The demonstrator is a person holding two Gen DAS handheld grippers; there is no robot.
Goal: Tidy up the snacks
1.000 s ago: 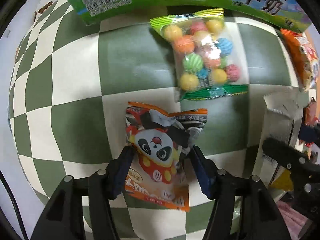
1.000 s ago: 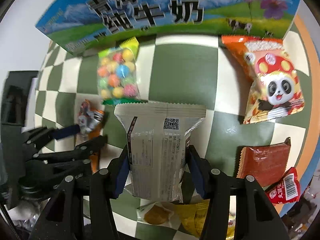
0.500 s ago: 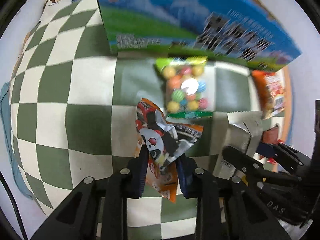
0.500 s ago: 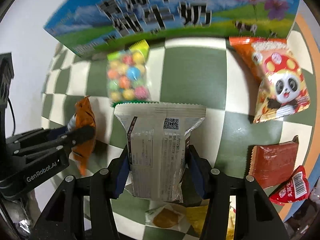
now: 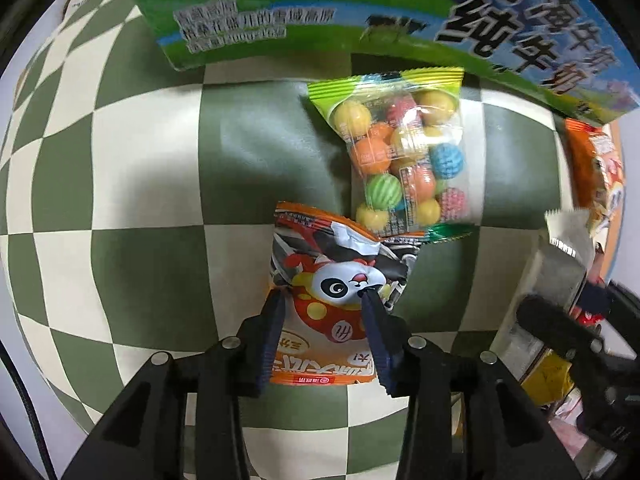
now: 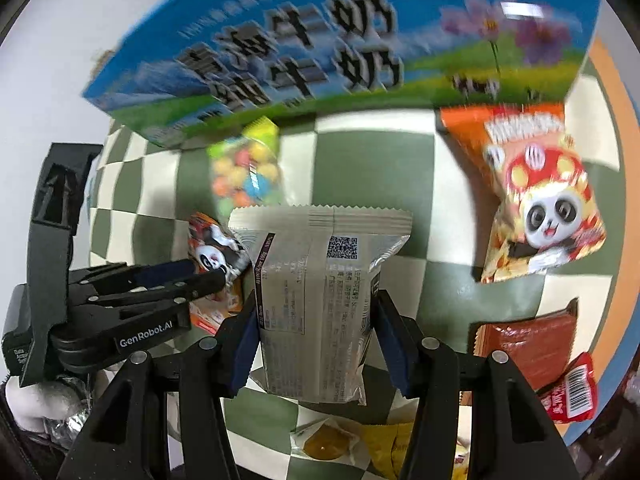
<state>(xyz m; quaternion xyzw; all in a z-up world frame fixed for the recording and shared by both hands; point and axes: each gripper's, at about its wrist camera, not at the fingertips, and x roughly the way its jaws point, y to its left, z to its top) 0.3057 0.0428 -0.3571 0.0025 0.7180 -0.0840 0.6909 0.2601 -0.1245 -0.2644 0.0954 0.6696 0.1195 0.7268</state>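
Observation:
My left gripper (image 5: 325, 304) is shut on a small orange panda snack packet (image 5: 336, 280) and holds it over the green-and-cream checked cloth (image 5: 120, 184). It also shows in the right wrist view (image 6: 214, 256), in the left gripper (image 6: 208, 276). My right gripper (image 6: 314, 312) is shut on a silver-grey snack packet (image 6: 316, 288) with a QR code; its edge shows in the left wrist view (image 5: 560, 264). A clear bag of coloured candy balls (image 5: 404, 160) lies just beyond the panda packet.
A blue-and-green milk carton box (image 6: 320, 56) stands along the far edge. A bigger orange panda bag (image 6: 536, 196), a red-brown packet (image 6: 528, 344) and a small red sachet (image 6: 572, 392) lie at the right. Yellow and clear packets (image 6: 332, 444) lie near me.
My left gripper has shut on the small panda packet and lifted it, crumpled, toward the candy bag. My right gripper has kept hold of the silver packet and shifted slightly.

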